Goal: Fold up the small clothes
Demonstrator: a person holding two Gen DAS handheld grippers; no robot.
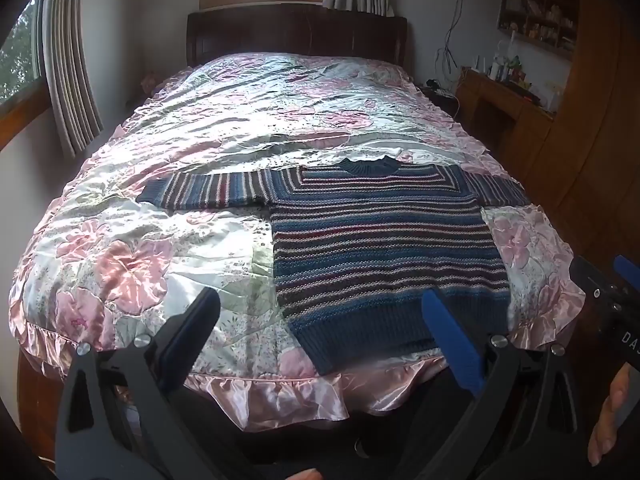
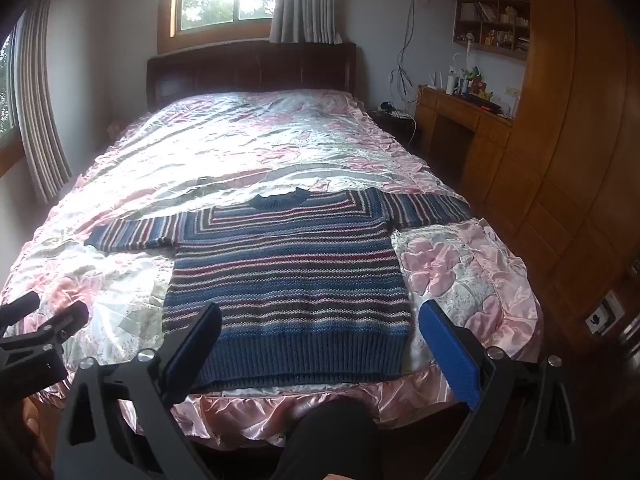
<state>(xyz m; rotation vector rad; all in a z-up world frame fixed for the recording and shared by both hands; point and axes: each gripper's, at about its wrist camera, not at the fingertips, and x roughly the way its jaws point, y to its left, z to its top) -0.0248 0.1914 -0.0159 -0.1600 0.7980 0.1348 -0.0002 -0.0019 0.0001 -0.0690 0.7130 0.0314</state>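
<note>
left gripper (image 1: 320, 320): jaws apart, holding nothing, raised over the bed's foot edge | right gripper (image 2: 320, 324): jaws apart, holding nothing, above the hem | sweater (image 2: 288, 280): spread flat on the bed (image 2: 240, 148) near its foot, sleeves out sideways, collar toward the headboard (image 2: 252, 68), hem toward the person

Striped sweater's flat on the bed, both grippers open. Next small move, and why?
Probably lower the left gripper toward the cuff of the striped knit sweater's left sleeve and pinch it. The sweater lies spread flat on the pink floral satin bedspread, both sleeves out sideways and nothing folded yet, and the right gripper also hangs open above the hem, holding nothing.
</note>
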